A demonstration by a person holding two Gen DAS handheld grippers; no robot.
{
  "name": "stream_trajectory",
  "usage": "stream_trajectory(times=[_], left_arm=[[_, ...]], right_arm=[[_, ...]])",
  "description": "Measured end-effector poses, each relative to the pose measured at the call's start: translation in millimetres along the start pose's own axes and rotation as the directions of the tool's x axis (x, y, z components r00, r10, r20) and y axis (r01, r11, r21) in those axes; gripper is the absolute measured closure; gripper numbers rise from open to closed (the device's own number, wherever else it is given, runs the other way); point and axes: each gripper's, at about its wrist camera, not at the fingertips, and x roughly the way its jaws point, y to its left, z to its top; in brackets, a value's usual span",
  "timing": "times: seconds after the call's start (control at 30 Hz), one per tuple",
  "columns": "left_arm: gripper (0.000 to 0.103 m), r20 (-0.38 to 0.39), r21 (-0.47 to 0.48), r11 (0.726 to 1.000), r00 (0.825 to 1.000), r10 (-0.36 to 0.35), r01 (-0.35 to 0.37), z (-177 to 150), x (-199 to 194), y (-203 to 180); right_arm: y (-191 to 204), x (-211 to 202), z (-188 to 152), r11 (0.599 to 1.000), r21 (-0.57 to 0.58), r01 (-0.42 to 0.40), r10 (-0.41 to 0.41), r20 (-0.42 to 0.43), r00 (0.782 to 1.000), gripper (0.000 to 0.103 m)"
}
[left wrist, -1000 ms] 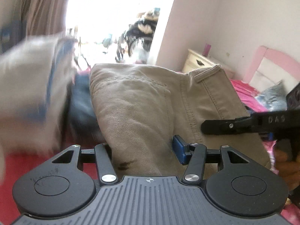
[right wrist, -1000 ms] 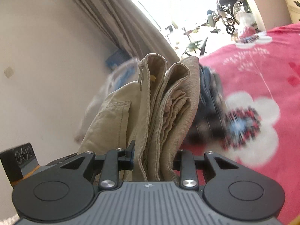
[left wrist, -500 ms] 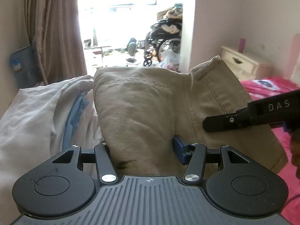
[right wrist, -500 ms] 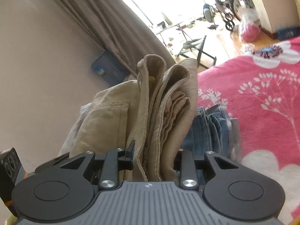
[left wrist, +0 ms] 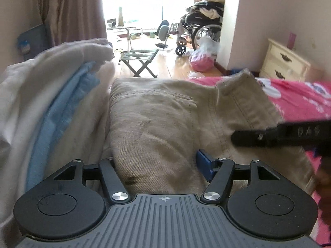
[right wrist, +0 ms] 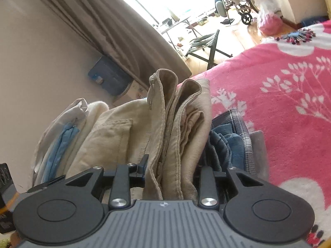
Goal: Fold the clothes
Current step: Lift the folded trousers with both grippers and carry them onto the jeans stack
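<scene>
Folded khaki trousers (left wrist: 157, 128) fill the middle of the left wrist view, and my left gripper (left wrist: 159, 165) is shut on their near edge. The right gripper's black finger (left wrist: 279, 134) reaches in from the right against the same bundle. In the right wrist view my right gripper (right wrist: 169, 175) is shut on the thick stacked folds of the khaki trousers (right wrist: 175, 128), which stand upright between its fingers. A pile of white and light-blue clothes (left wrist: 51, 111) lies just left of the trousers.
Blue jeans and a plaid garment (right wrist: 231, 142) lie right of the trousers on the pink flowered blanket (right wrist: 279, 95). Beyond the bed stand a folding stool (left wrist: 140, 60), a wheelchair (left wrist: 198, 29), a cream dresser (left wrist: 285, 62), a brown curtain (right wrist: 115, 33).
Both grippers have carried the folded trousers leftward toward the white and blue clothes pile, which now sits close beside them; the grip on the trousers is unchanged.
</scene>
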Motion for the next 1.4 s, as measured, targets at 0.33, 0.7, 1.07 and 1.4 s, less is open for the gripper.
stream_trajectory(times=[0.33, 0.7, 1.07, 1.4], left_arm=[[0.040, 0.069, -0.087, 0.996, 0.998, 0.011, -0.005, 21.8, -26.7, 23.5], [0.033, 0.174, 0.118, 0.993, 0.985, 0.002, -0.023, 6.2, -43.9, -7.7], [0.036, 0.155, 0.168, 0.983, 0.987, 0.046, -0.073, -53.3, -9.4, -18.4], [0.034, 0.277, 0.177, 0.984, 0.961, -0.016, -0.035, -54.7, -35.5, -9.5]], right_arm=[[-8.3, 2.0, 3.3, 0.999, 0.034, 0.000, 0.000, 0.018, 1.000, 0.071], [44.7, -49.5, 3.7, 0.942, -0.294, 0.164, -0.116, 0.173, 0.978, 0.065], [69.3, -11.9, 11.7, 0.843, -0.493, 0.217, -0.145, 0.180, 0.973, 0.074], [68.3, -16.3, 9.4, 0.811, -0.524, 0.261, -0.161, 0.230, 0.960, 0.081]])
